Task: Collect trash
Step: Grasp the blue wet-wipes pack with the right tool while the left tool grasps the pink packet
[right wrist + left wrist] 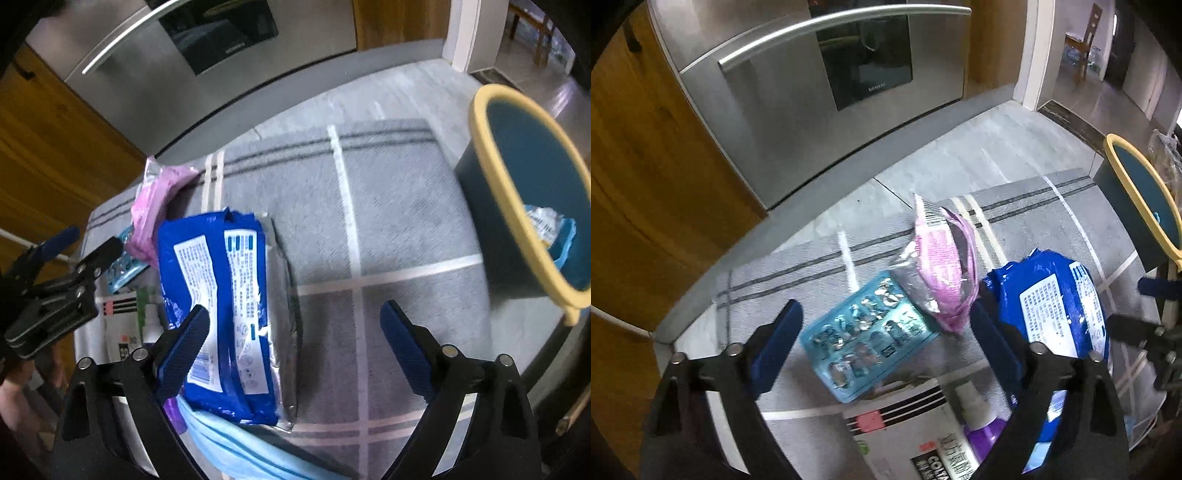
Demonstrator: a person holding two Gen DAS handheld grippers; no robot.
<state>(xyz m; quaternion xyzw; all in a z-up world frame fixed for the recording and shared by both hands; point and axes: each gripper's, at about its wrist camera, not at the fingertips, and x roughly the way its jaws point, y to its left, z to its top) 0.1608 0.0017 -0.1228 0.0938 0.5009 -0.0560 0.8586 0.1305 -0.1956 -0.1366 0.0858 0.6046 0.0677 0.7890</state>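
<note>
Left gripper (pixel 886 332): fingers apart, nothing clamped. It hangs over a teal blister pack (pixel 866 338) that lies flat on the grey striped mat (pixel 1015 221), between the two fingers without visible contact. A pink wrapper (pixel 942 266) lies just beyond the blister pack, its near end touching or overlapping the pack's far right corner. To the right lies a blue foil package (pixel 1056 306), label side up. Near the camera, a white printed box (pixel 908 435) and a purple-capped bottle (pixel 979 428) lie partly under the gripper.

Right gripper (pixel 295 339): fingers apart, nothing clamped. The blue foil package (pixel 225 314) lies below, mostly beside the left finger; whether that finger touches it cannot be told. A light blue item (pixel 236 446) lies at its near end.

The bin (pixel 491 229), dark teal with a yellow rim, stands at the far right on the mat. One piece of packaging (pixel 550 225) lies inside it.
</note>
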